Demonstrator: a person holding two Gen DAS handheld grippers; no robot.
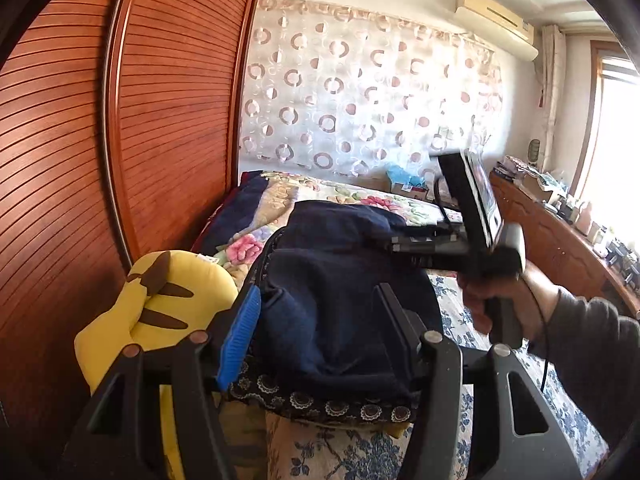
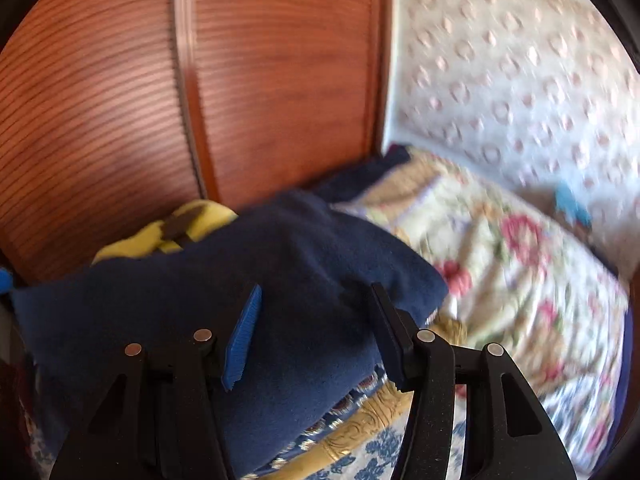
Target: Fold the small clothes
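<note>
Left wrist view: the left claw [image 1: 318, 320] is hovering over a bed [image 1: 452, 308], its jaws standing about half apart with nothing pinched between them. The navy garment [image 1: 344, 280], the piece being folded, is lying just ahead of and below the fingertips, bunched into a thick pad on a dark floral-trimmed cloth [image 1: 320, 402]. A yellow plush cushion [image 1: 176, 300] is sitting to the left of the claw, against the slatted wooden wardrobe [image 1: 120, 120]. To the right, a person's hand [image 1: 500, 296] is gripping the handle of the right claw [image 1: 404, 242], whose fingers are reaching over the far edge of the garment; motion blur is hiding how they stand here. A ring-patterned curtain [image 1: 360, 92] is hanging beyond.

Right wrist view: the picture is smeared with movement. The right claw [image 2: 316, 336] is pointing down at the navy garment [image 2: 240, 280], its jaws likewise roughly half apart and empty, with the fabric lying under and between the fingertips but not pressed. The garment is resting as a doubled slab, probably so both claws can be freed to take new corners. The flowered quilt [image 2: 512, 264] is spreading to the right of the claw, the yellow cushion [image 2: 172, 224] peeking out beyond the cloth's far left edge.
</note>
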